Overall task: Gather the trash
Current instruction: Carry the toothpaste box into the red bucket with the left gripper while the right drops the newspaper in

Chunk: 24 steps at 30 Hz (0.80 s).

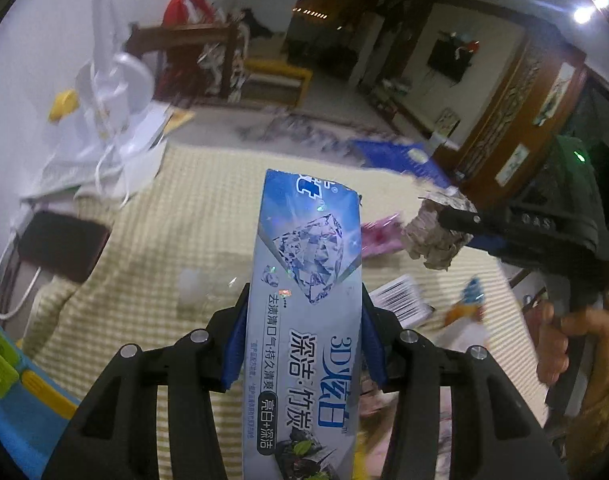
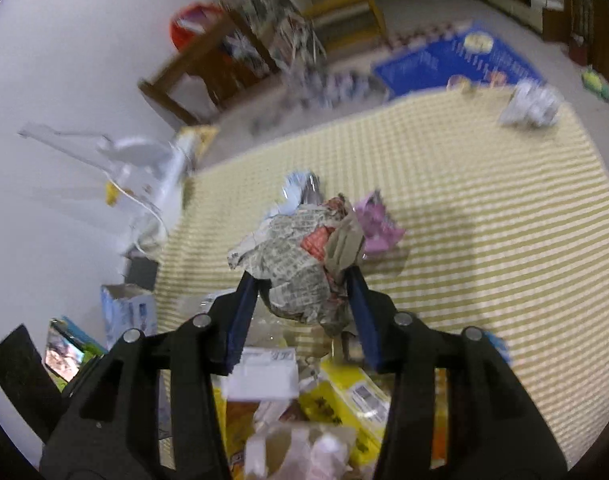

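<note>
One toothpaste box (image 1: 308, 320), blue and silver, open at its far end: clamped between the fingers (image 1: 234, 344) of my left gripper (image 1: 304, 344), pointing away from me above the bench (image 1: 192, 216).

One crumpled newspaper wad (image 2: 300, 268): clamped between the fingers (image 2: 240, 320) of my right gripper (image 2: 300, 316), raised over the bench; also seen from the left wrist (image 1: 432, 236), to the right of the box.

One pink wrapper (image 2: 378, 226): lying on the bench just beyond the wad.

One crumpled white paper (image 2: 530, 106): near the far bench edge.

One heap of mixed trash (image 2: 304, 412), yellow packs and white slips: below my right gripper.

My right hand (image 1: 572, 344): wrapped round the gripper's handle.

Bench cover: yellow-and-white check. Beyond it: one white desk lamp (image 1: 112, 80), one wooden chair (image 2: 208, 64), one blue floor mat (image 2: 456, 60), white wall.
</note>
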{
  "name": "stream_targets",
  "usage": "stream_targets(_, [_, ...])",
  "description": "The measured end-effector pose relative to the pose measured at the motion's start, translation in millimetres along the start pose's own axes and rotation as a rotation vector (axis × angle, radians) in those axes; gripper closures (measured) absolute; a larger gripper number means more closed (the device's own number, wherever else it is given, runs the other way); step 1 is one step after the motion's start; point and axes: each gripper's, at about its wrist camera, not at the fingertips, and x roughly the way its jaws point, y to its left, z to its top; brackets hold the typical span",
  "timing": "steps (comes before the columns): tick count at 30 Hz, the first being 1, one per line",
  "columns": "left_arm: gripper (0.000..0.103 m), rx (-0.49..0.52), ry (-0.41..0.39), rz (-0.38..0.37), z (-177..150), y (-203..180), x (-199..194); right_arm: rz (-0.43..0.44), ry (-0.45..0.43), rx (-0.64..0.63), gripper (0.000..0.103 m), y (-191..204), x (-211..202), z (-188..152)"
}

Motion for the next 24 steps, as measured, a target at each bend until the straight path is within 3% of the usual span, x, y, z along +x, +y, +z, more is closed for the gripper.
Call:
stream_targets(3, [0.057,0.030,-0.026,-0.038,8,-25,-10,-0.020,-0.088,-0.009,0.058,-2,-42,-7])
stream_targets(10, [0.057,0.157,-0.043,-0.150,17,-103,-17,-0.171,-0.250,0.007,0.057,-34,-125,-35])
stream_targets(19, [0.057,0.294,0.001,-0.322,14,-224,4,-0.356,-0.335,0.114,0.057,-110,-201,-74])
stream_targets(24, [0.057,0.345,0.012,-0.381,4,-282,9,-0.424,-0.367,0.162,0.056,-156,-236,-84])
